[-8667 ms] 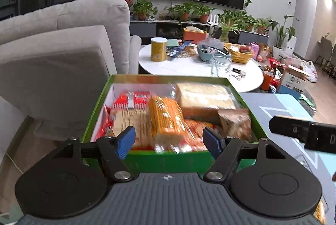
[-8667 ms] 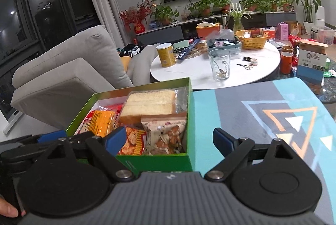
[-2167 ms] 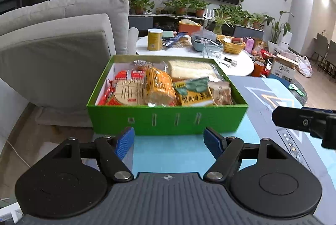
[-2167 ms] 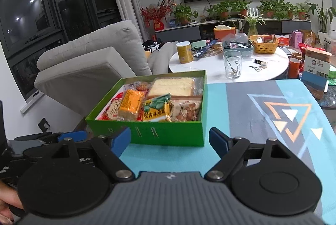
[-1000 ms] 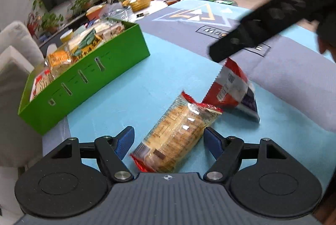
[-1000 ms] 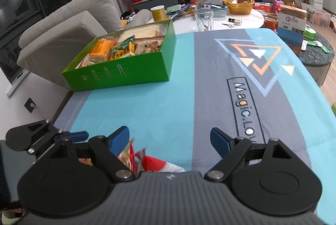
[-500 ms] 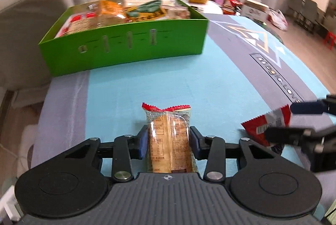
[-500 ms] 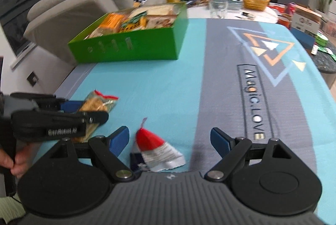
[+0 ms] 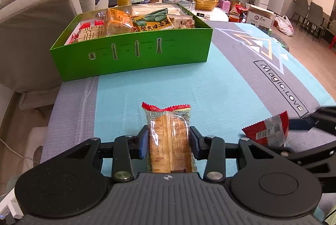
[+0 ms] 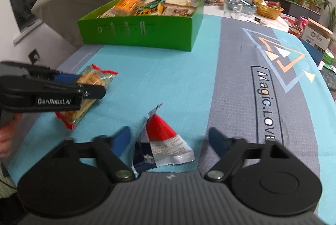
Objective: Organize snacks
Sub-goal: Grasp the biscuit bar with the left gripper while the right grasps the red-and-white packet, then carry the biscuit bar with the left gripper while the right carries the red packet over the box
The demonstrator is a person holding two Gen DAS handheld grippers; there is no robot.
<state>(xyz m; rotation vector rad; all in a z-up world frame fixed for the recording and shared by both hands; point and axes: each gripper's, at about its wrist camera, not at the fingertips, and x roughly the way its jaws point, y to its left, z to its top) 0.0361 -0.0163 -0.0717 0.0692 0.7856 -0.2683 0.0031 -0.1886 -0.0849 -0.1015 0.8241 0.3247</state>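
Observation:
A clear biscuit pack with red ends (image 9: 168, 130) lies lengthwise on the turquoise mat, and my left gripper (image 9: 169, 138) is shut on it, blue pads pressing both sides. From the right wrist view the same pack (image 10: 92, 78) sits under the left gripper (image 10: 84, 86). A crumpled red, white and blue snack packet (image 10: 161, 141) lies between the jaws of my right gripper (image 10: 170, 139), which are closing; the pads stand apart from it. That packet (image 9: 267, 130) also shows at the right of the left wrist view. The green box (image 9: 130, 55) of snacks stands farther back.
A grey sofa (image 9: 42, 4) flanks the table's left side. Behind the box a round white table (image 10: 241, 15) carries a glass, a yellow cup, a wicker basket and clutter. A cardboard box (image 9: 260, 17) and chairs stand at the right. A hand (image 10: 6, 141) holds the left gripper.
The left jaws, open around the biscuit pack a second ago, have shut on it after the wrist rolled. The right gripper sank toward the red packet, its jaws narrowing slightly.

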